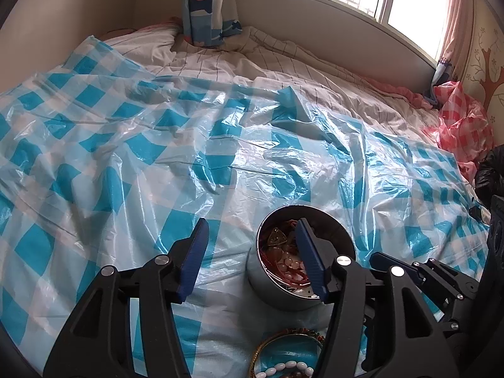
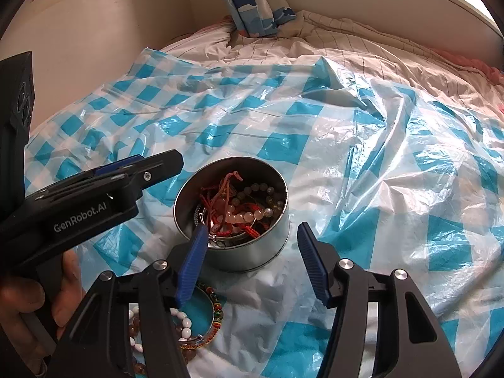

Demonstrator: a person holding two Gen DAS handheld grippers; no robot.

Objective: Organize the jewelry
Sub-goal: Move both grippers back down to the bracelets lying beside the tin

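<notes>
A round metal tin (image 1: 267, 289) stands on the blue-checked plastic sheet, filled with red cords and bead strings (image 2: 242, 211). My left gripper (image 1: 252, 223) is open; its right finger hangs over the tin's mouth and its left finger is outside, over the sheet. Nothing is pinched between its pads. My right gripper (image 2: 252, 230) is open too, with its left fingertip above the tin's (image 2: 252, 255) near rim and its right finger clear of the wall. In front of the tin lie a gold bangle (image 1: 283, 340), a white bead bracelet (image 2: 184, 324) and a coloured bead bracelet (image 2: 217, 305).
The plastic sheet (image 1: 126, 157) covers a rumpled bed. A patterned pillow (image 1: 208, 9) leans at the far wall under a window. A red-checked plastic bag (image 1: 460, 126) lies at the right. A hand (image 2: 19, 302) holds the left gripper's handle.
</notes>
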